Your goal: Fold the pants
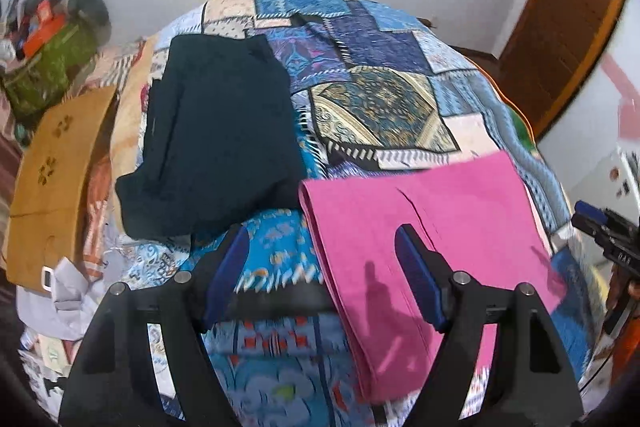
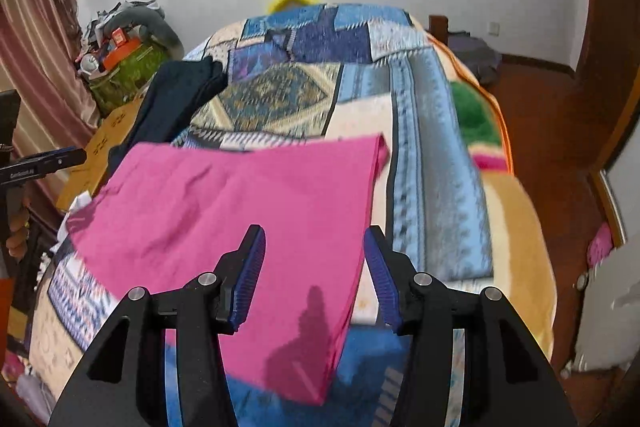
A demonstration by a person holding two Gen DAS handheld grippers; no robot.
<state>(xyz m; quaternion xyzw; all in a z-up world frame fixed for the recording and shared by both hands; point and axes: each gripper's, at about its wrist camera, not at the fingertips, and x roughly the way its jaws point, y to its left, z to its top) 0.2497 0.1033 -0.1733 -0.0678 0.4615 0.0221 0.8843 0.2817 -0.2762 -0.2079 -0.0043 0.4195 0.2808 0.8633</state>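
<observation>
Pink pants (image 2: 240, 211) lie folded flat on the bed (image 2: 420, 131); both claws, left (image 1: 320, 271) and right (image 2: 314, 275), hang open, empty, so little seems left

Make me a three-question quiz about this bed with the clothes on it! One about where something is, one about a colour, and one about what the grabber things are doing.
1. Where do the dark pants lie compared with the pink pants, in the left wrist view?
A. To the left and farther back
B. On top of them
C. Under them

2. What colour are the pads on the gripper fingers?
A. Red
B. Blue
C. White

3. How do both grippers stand?
A. Shut on cloth
B. Open, holding nothing
C. Shut on each other

Answers:
1. A: the dark pants lie on the quilt left of and beyond the pink pants.
2. B: the pads are blue.
3. B: the left gripper and right gripper show spread fingers with no cloth pinched between them.
</observation>
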